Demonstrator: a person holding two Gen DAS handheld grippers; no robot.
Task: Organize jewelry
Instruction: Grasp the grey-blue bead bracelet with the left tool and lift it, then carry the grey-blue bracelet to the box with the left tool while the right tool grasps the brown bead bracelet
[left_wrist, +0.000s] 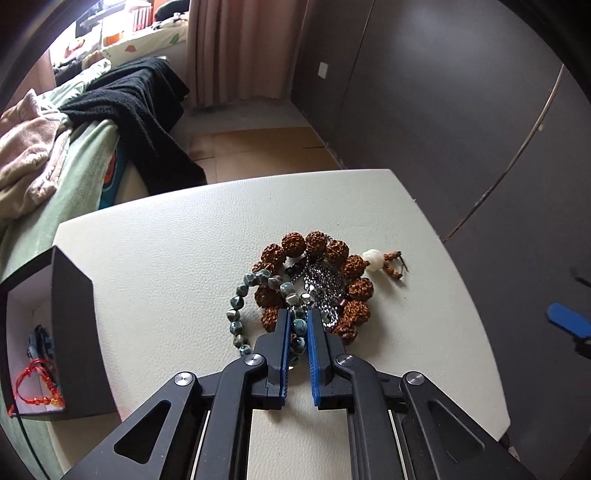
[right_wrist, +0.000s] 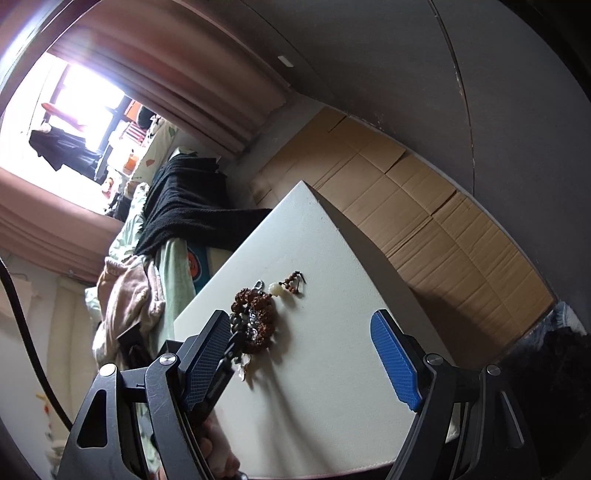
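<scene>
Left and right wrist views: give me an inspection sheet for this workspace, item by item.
Surface: white table, leather-like grain.
Job's things: brown seed bracelet, green bead bracelet and silver chain heaped together; black box at the table's left edge holds a red cord.
Clutter: nothing seen.
Grippers: left tongs closed on the green bead bracelet; right tongs open, holding nothing.
Cables: black cable at left of right view.
Surroundings: bed with black blanket, pink curtain, cardboard on floor.

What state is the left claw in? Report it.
Shut on the green bead bracelet: the left claw pinches its beads between blue pads.
</scene>
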